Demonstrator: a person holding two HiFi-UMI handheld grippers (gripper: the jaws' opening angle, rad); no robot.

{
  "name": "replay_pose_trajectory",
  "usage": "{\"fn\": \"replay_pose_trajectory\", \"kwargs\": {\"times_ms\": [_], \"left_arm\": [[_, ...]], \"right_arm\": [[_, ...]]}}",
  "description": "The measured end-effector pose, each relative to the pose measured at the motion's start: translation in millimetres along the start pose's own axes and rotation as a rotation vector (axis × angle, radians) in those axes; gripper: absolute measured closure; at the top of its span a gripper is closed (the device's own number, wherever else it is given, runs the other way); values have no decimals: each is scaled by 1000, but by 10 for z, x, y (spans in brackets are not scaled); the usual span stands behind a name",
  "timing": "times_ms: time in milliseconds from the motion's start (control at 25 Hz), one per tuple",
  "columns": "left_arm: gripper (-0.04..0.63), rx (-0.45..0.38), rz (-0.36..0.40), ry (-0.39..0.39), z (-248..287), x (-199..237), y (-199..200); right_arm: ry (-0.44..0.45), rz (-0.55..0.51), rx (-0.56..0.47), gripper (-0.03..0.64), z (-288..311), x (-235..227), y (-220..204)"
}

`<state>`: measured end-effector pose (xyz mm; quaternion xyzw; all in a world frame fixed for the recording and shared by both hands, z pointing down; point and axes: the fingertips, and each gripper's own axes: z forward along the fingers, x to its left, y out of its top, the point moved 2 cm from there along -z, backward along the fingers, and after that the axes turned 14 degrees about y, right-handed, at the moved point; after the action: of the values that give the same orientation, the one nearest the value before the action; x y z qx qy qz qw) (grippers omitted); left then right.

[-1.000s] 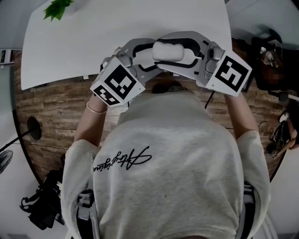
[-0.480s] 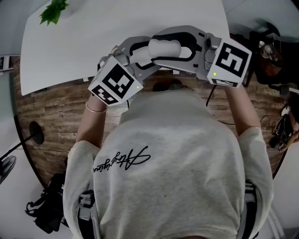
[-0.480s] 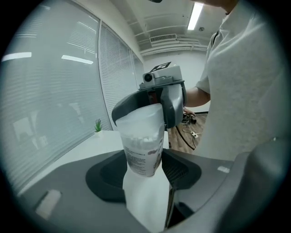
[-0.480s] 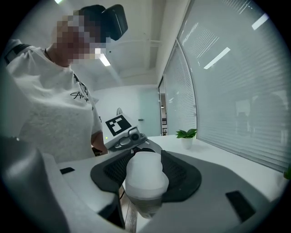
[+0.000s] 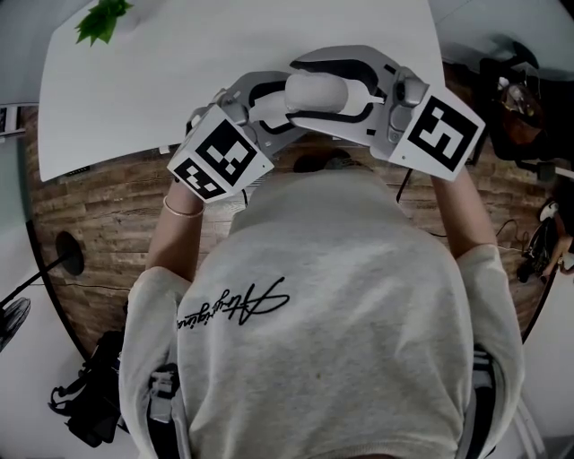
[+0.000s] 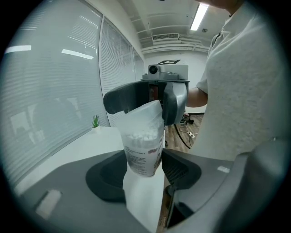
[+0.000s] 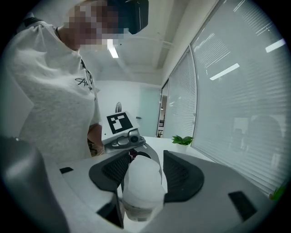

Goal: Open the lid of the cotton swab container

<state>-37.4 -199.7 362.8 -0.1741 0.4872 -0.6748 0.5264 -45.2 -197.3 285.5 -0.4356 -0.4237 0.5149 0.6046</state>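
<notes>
The cotton swab container (image 6: 143,150) is a clear tub of white swabs with a printed label. It hangs in the air with my left gripper (image 6: 143,166) shut on its lower body. Its frosted white lid (image 7: 142,179) sits tilted on top, between the jaws of my right gripper (image 7: 141,170). Those jaws have just been opening, and their pads now stand close beside the lid without pressing on it. In the head view both grippers meet around the container (image 5: 325,94) over the table's near edge.
The white table (image 5: 224,54) lies beyond the grippers, with a small green plant (image 5: 103,18) at its far left corner. Wooden floor (image 5: 99,206) runs under the person. Cables (image 6: 186,132) lie on the floor, and dark gear (image 5: 516,108) stands at the right.
The right gripper's marker cube has tilted slightly. Both grippers stay together around the container at the table's near edge, and the left grip looks the same.
</notes>
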Motion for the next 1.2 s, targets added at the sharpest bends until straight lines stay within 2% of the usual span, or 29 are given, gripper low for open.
{"fn": "replay_pose_trajectory", "kwargs": {"times_ms": [520,720,840,1200], "left_arm": [[364,-76,-23,19,-27,-10,96],[364,-86,-3,26,-50,17,119],[364,-96,5,32,-48,18,136],[365,-126,5,30,-86,-35,165]], "right_arm": [[-23,-25,-82,415,-62,-28,213],[-49,-54,-95,434,-121,-104,307],[-72,-76,-92,471,-148,-177,341],[-98,-91,-77,478,-168,-242,361]]}}
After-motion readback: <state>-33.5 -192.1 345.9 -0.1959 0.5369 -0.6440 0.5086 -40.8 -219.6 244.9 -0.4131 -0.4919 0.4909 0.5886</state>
